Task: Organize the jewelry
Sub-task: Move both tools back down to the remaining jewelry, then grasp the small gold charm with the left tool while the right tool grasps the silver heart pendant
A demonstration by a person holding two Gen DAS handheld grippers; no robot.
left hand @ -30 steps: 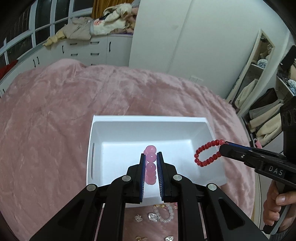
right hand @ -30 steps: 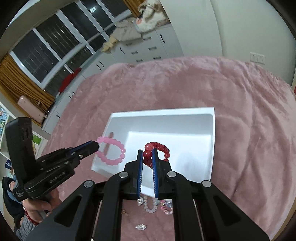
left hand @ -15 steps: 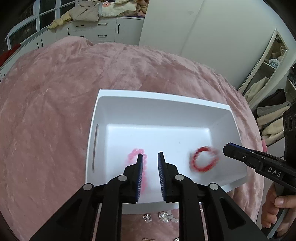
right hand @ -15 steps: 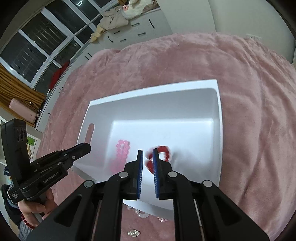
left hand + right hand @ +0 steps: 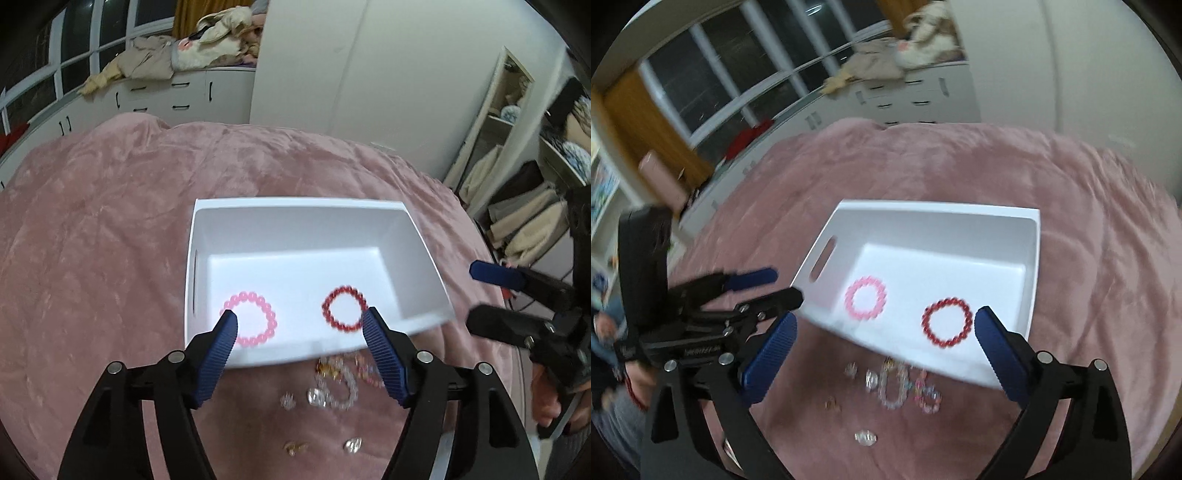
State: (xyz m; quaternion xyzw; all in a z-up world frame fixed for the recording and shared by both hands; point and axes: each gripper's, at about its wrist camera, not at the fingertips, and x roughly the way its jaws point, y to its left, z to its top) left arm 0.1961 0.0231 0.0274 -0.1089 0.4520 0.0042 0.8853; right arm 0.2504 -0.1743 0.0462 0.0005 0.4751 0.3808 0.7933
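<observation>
A white tray (image 5: 295, 210) lies on the pink blanket. Inside it lie a pink bead bracelet (image 5: 251, 319) on the left and a red bead bracelet (image 5: 344, 308) on the right; both also show in the right wrist view, pink (image 5: 866, 298) and red (image 5: 946, 322), in the tray (image 5: 923, 212). My left gripper (image 5: 299, 319) is wide open and empty above the tray's near edge. My right gripper (image 5: 884, 328) is wide open and empty too; it shows at the right of the left wrist view (image 5: 476, 295). Loose jewelry (image 5: 332, 384) lies on the blanket in front of the tray.
The pile of clear and coloured bead bracelets (image 5: 905, 387) and small earrings (image 5: 866, 438) lies just before the tray's near wall. White drawers (image 5: 166, 99) and a wardrobe stand behind the bed. Shelves with clothes (image 5: 524, 206) are at the right.
Both grippers let go of their bracelets, which now lie flat in the tray. Both grippers have opened wide and pulled back toward the tray's near edge.
</observation>
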